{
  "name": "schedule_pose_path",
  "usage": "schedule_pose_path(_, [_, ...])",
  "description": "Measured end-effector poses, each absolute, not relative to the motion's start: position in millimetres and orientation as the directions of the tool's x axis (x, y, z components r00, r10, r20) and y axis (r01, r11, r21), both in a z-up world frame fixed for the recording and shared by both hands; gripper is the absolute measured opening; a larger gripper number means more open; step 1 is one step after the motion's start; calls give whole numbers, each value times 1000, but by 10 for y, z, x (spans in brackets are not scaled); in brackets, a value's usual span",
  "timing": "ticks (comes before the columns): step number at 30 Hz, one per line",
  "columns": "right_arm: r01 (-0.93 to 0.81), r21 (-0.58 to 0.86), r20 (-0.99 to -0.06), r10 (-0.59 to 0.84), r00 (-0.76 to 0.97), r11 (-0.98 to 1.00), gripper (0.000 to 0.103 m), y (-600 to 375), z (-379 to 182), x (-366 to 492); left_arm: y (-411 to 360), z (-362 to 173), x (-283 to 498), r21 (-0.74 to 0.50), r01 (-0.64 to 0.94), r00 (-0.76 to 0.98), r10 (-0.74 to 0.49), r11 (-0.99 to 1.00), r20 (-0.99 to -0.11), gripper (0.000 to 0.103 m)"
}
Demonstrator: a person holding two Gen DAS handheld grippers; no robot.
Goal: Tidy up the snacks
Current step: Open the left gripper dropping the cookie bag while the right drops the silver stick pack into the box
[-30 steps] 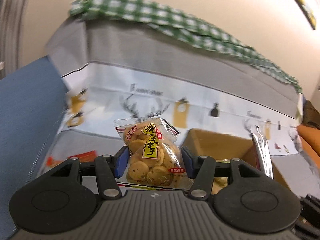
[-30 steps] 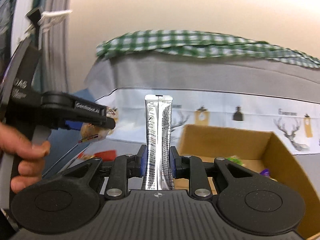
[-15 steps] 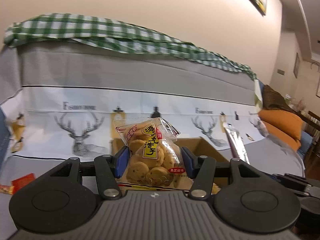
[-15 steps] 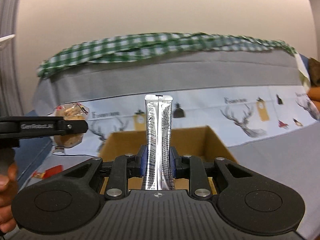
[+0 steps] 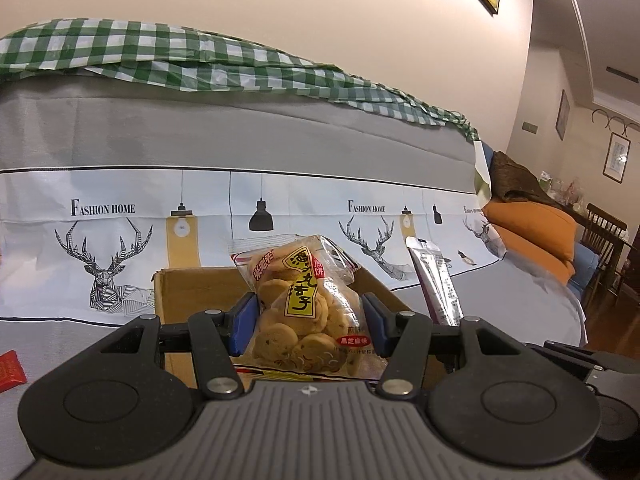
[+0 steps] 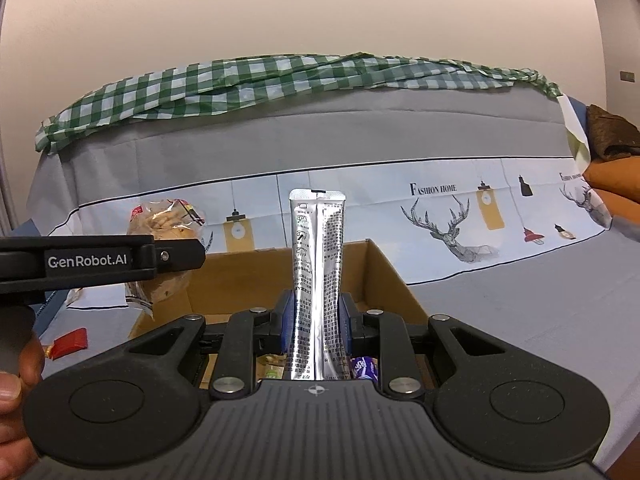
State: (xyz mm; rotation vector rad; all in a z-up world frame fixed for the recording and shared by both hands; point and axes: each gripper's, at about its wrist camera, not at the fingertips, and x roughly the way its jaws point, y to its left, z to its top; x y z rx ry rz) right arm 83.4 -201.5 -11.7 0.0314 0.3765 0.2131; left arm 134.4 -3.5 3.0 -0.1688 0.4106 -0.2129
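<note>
Left wrist view: the left gripper [image 5: 306,320] is clamped on a clear biscuit bag [image 5: 304,316], its blue pads pressing the bag's two sides near the lower half while the top flares free toward 12 o'clock. Behind the bag sits the open cardboard box [image 5: 180,292] on the grey sofa cover [image 5: 80,336]. At 3 o'clock of the bag the silver stick pack [image 5: 434,280] stands upright, very near it. A red packet [image 5: 10,366] lies on the cover at 9 o'clock, well apart from the box. The likely trouble here is the soft bag: squeezed harder, the biscuits could crack; loosened while not over the box, it could drop onto the cover.

Right wrist view: the right gripper [image 6: 316,320] is closed on the stick pack [image 6: 317,280], held low on its length so most of it rises to 12 o'clock. The box [image 6: 384,280] lies just beyond and below, with a few wrappers inside, among them a purple one [image 6: 363,366]. The left gripper [image 6: 176,254] reaches in from 9 o'clock with the bag [image 6: 164,236] at about the box's left edge. With both tools converging on one opening they could knock together, and the tall foil pack could pivot in its narrow grip or catch the box wall and fall outside.
</note>
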Motion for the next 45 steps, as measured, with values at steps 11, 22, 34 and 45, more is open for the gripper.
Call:
schedule_pose_path(11, [-187,55,-362,194,912,981,24,-1966,-125,824,-13,49,1295,-215,179,897,-249,960,-365,61])
schedule_pose_path(22, [-182,41,-360,184,915,982,24,-1927,-145,813,7,63,1276,-224,183,898,-255,957,-359,61])
schedule_pose_path(34, [-167,30,-398,165,902,986,43,-1889,-175,862,22,48,1290,-233,176,891,-255,956,-374,85])
schedule_pose_path(45, [-153,29,-404,151,902,988,63,-1744,-210,832,227,65,1253,-236,122,899,-208,964,-385,72])
